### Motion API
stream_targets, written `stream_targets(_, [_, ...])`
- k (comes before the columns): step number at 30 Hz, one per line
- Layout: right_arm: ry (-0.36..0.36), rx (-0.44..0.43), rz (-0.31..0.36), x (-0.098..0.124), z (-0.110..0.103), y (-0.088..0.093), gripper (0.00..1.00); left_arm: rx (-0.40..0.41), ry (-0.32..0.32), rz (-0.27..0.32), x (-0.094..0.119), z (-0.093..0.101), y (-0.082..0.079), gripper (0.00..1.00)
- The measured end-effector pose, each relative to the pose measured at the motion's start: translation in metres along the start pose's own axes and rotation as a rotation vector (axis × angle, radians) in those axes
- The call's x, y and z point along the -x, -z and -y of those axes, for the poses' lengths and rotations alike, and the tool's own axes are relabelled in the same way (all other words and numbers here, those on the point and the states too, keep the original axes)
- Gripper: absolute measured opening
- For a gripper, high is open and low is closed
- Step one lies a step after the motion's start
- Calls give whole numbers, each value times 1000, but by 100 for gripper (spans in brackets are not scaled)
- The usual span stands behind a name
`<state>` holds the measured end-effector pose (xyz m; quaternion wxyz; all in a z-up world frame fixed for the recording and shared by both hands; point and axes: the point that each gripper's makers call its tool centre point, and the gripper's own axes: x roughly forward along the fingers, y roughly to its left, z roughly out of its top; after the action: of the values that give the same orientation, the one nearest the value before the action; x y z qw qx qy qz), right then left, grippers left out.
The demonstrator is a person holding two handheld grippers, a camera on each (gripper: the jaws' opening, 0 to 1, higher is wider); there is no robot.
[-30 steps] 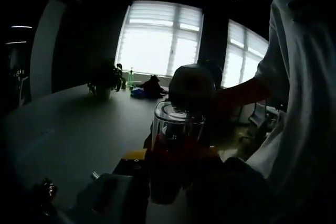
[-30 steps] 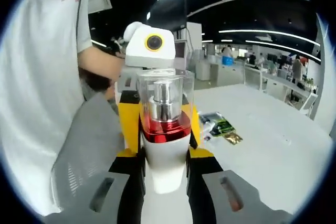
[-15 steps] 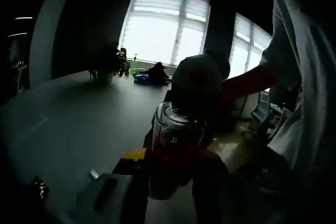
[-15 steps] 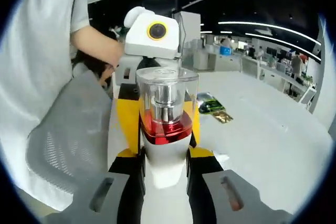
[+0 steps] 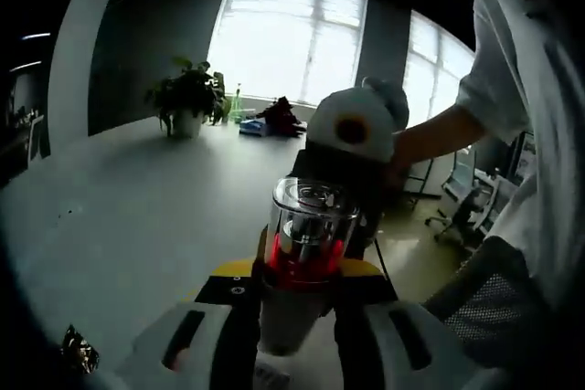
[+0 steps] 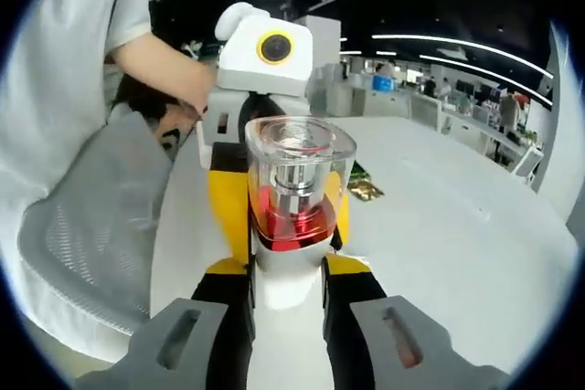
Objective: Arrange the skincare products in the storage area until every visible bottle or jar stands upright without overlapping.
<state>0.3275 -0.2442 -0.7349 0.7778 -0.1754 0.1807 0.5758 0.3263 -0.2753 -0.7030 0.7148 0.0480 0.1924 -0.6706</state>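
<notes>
A: How many bottles are there?

B: One. In the left gripper view the bottle sits at centre frame, white body low, a red band above it and a clear cap on top. The right gripper view has the same bottle at its centre.

A: And the tools?

B: Two. The left gripper has its jaws pressed against the white body from both sides at the bottom of its own view. The right gripper does the same in its view, so both clamp that one bottle, facing each other. Behind the bottle in the right gripper view, the left gripper comes in at upper centre, a person's hand on it.

A: Where is it held?

B: Off the surface, above a pale table that fills the left half of the left gripper view.

A: Anything else to count?

B: One potted plant at upper left, by the windows. One grey mesh chair back at the left of the right gripper view. Flat packets lie on the table right of centre; I can't tell how many.
</notes>
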Motion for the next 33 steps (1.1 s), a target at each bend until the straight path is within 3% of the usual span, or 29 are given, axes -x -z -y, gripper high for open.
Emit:
stream_targets(7, [30, 18, -38, 6, 15, 11, 27, -5, 7, 42, -13, -10, -1, 24])
stream_targets(16, [38, 63, -86, 8, 33, 21, 27, -15, -38, 88, -22, -25, 0, 25])
stream_targets(26, [60, 54, -77, 8, 38, 22, 27, 8, -42, 150, -22, -32, -4, 25])
stream_targets(33, [60, 46, -81, 6, 39, 22, 28, 38, -53, 149, -21, -33, -4, 26])
